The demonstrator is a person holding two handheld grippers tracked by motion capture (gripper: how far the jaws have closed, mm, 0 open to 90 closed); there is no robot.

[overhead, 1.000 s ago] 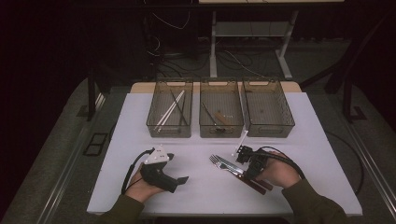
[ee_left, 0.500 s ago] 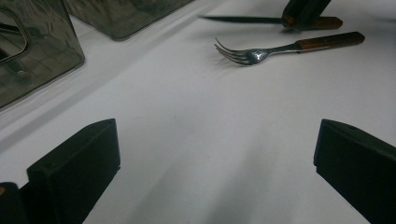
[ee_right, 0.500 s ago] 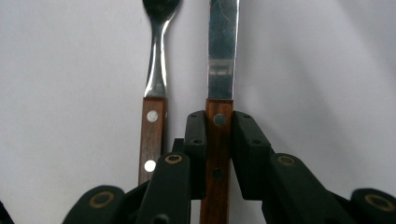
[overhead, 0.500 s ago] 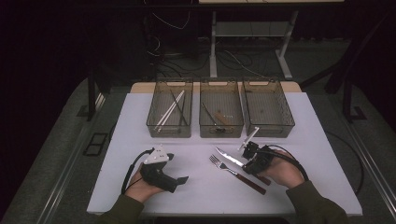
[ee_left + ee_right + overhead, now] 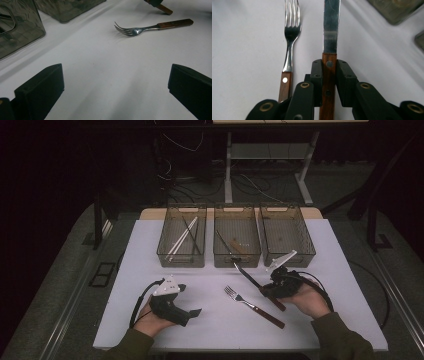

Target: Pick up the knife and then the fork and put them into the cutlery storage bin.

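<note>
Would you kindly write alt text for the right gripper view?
The right gripper is shut on the wooden handle of a knife, whose blade points away from the camera. A fork with a wooden handle lies beside it on the white table.

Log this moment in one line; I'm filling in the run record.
right gripper: shut on knife, lifted | left gripper: open, idle | fork: on table | bins: behind
</note>
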